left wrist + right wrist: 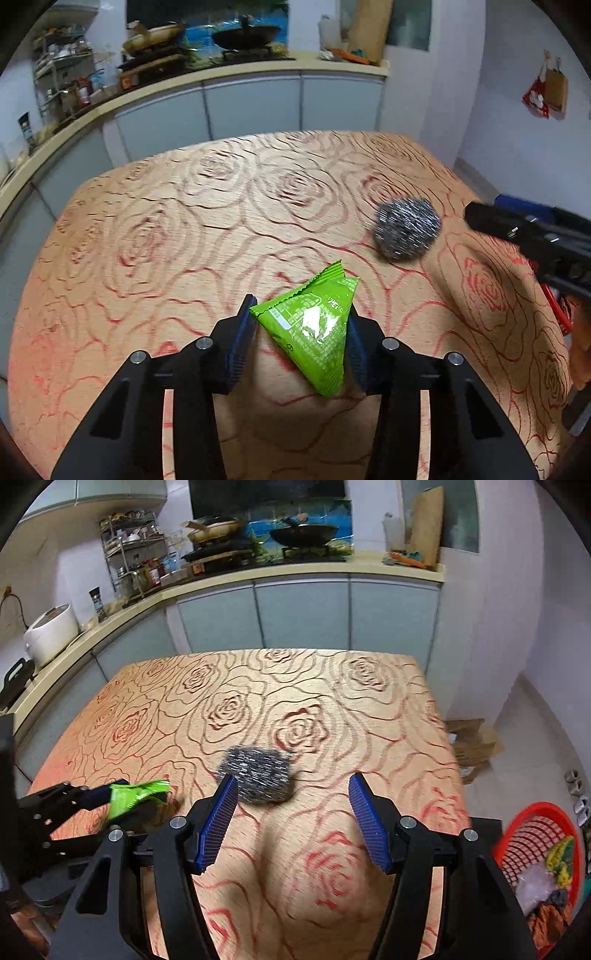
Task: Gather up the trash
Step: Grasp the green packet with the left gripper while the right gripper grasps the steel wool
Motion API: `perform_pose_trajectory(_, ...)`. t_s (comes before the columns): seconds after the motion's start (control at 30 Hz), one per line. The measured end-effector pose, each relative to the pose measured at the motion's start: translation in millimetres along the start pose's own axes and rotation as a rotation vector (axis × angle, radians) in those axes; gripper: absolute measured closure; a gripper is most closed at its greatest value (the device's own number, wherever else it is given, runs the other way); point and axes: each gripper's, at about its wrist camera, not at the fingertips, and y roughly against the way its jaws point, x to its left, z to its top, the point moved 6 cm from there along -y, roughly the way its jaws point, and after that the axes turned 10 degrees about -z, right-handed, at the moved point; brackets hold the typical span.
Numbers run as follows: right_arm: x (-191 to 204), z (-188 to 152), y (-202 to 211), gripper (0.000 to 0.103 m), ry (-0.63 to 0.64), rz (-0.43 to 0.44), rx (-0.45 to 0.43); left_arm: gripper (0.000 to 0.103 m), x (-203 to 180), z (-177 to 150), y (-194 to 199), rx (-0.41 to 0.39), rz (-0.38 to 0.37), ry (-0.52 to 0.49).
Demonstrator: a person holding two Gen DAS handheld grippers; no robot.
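From my left wrist, my left tool [301, 325] is clamped on the crinkled green plastic snack wrapper [314, 328], held above the rose-patterned desk [184, 240]. From my right wrist, my right tool [291, 794] stands apart, behind the round steel-wool scouring ball [256, 775]; a red plastic basket [532, 834] of scraps sits beside the desk.

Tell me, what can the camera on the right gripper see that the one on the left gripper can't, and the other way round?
Only the right wrist view shows the red basket on the floor beside the table, already holding scraps, and a white rice cooker on the counter. Only the left wrist view shows the printed face of the green wrapper pinched in the left gripper, and bags hanging on the wall. Both show the rose-patterned tablecloth, the steel scouring ball lying on it, and the open right gripper near that ball.
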Motion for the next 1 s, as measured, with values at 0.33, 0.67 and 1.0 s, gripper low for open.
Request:
perform_pose_trajectory(0.33, 32.9, 4.4, -41.5, 0.042, 0.049, -0.006, 0.067, 0.06, 30.6, 3.0, 34.0, -0.067, 0.073, 0.029)
perform_pose_trajectory(0.67, 41.9, -2.7, -57.8, 0.06, 0.076, 0.008, 0.118, 0.06, 36.4, 2.3, 44.0, -0.089, 0.087, 0.043)
perform_pose_trajectory(1.0, 27.8, -1.7, -18.3, 0.063, 0.028, 0.005, 0.038, 0.06, 27.1, 8.2, 59.1, -0.122, 0.083, 0.02)
